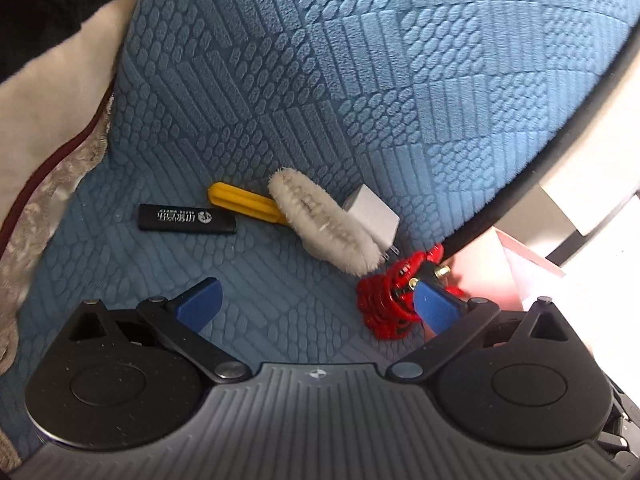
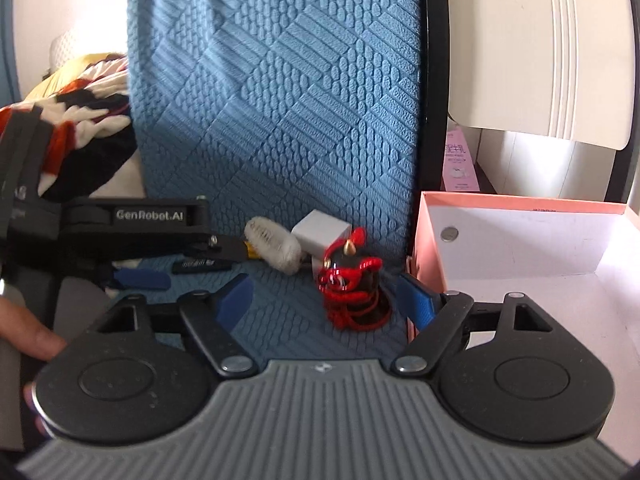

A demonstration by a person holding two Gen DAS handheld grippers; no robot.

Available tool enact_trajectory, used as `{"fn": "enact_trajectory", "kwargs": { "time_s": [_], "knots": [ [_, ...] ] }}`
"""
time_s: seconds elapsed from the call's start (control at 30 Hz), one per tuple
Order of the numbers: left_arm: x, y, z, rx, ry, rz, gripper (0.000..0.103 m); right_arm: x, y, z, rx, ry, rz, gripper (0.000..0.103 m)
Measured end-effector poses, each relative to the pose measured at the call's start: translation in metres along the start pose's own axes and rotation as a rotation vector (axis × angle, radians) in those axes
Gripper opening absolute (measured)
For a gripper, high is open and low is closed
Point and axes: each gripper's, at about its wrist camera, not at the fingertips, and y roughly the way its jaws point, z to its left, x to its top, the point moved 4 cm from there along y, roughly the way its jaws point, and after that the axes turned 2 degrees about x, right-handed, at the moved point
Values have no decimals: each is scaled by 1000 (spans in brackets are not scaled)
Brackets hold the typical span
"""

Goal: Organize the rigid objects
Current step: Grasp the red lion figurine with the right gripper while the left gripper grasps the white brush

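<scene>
Blue quilted fabric surface (image 1: 360,80) bearing a black rectangular USB stick (image 1: 186,219), a yellow-handled white fluffy brush (image 1: 320,224) lying against a white cube-shaped plug adapter (image 1: 376,214), and a red-corded black charm figure (image 2: 350,280) beside an open pink-rimmed cardboard box (image 2: 520,204).

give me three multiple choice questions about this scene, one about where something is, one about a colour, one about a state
1. Where is the coin?
A. on the blue cover
B. inside the pink box
C. between the fingers

2. What colour is the brush handle?
A. yellow
B. green
C. red

3. How is the right gripper?
A. shut on the charger
B. shut on nothing
C. open

Answers:
1 B, the coin lies on the white floor of the pink box.
2 A, a yellow handle sticks out from the white bristles.
3 C, its blue fingers stand wide apart, either side of the red charm, with nothing gripped.
</scene>
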Motion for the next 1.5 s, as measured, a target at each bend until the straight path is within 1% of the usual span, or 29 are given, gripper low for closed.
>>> {"fn": "enact_trajectory", "kwargs": {
  "time_s": [0.13,0.3,0.4,0.47,0.53,0.6,0.63,0.77,0.87,0.97,1.0,1.1,1.17,1.2,1.3,1.37,1.43,1.5],
  "knots": [
    [8,13,4,-21,-29,17,103,11,17,2,-31,-36,-14,81],
    [17,27,11,-47,-66,31,102,17,38,1,-70,-59,-6,82],
    [20,34,13,-72,-95,41,102,18,50,-1,-92,-80,6,81],
    [22,39,14,-84,-111,47,102,18,58,-2,-124,-103,17,81],
    [23,44,15,-85,-121,51,99,18,65,-5,-150,-126,31,81],
    [23,49,14,-85,-123,59,98,18,72,-5,-140,-125,42,80],
    [23,51,13,-84,-122,61,97,19,74,-4,-128,-129,43,76],
    [24,65,14,-60,-121,69,96,14,87,7,-115,-201,61,74],
    [27,74,15,-70,-143,85,96,11,98,8,-110,-213,98,71],
    [30,83,14,-58,-139,96,96,2,114,12,-142,-280,181,63],
    [30,87,14,-51,-135,99,96,-1,117,12,-147,-294,190,63],
    [31,95,13,-52,-135,109,96,-2,123,10,-125,-253,211,64],
    [32,99,12,-56,-136,112,95,-1,125,10,-131,-264,210,63],
    [32,101,12,-59,-136,114,94,-1,126,9,-133,-265,210,60],
    [32,107,10,-55,-134,122,86,0,128,7,-126,-239,213,60],
    [32,109,9,-63,-140,129,83,1,128,6,-126,-233,215,60],
    [32,109,7,-72,-142,136,77,2,126,3,-123,-220,218,60],
    [33,113,5,-76,-147,136,73,5,123,2,-119,-210,219,60]
  ]
}}
